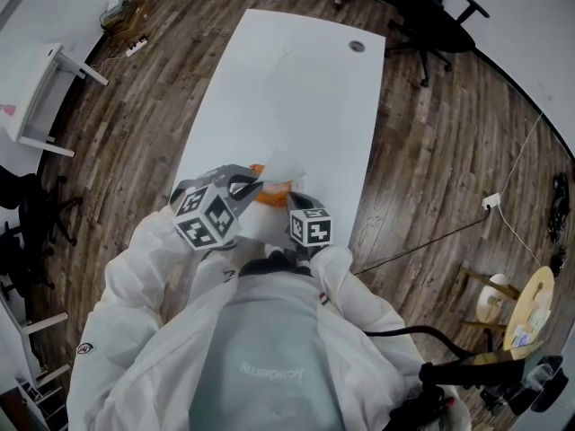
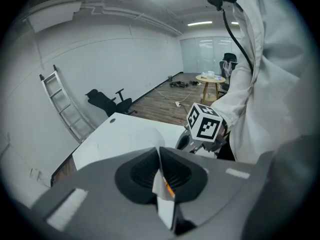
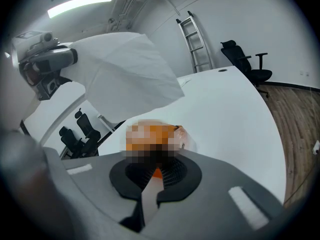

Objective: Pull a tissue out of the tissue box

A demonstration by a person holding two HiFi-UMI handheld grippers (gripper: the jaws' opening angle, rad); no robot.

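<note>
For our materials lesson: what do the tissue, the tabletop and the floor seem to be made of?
The tissue looks like thin, matt white paper: it drapes and creases. The tabletop seems smooth white laminate or painted board: even, faintly shiny. The floor shows brown grain and plank seams: wood or wood-look.

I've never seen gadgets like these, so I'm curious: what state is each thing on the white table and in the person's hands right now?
Tissue box: lying on the table, at the right gripper's tips.
Tissue: pinched in the left gripper, raised above the box, fanned out.
Left gripper: shut on the tissue.
Right gripper: jaws together; a hold on the box is unclear.
</note>
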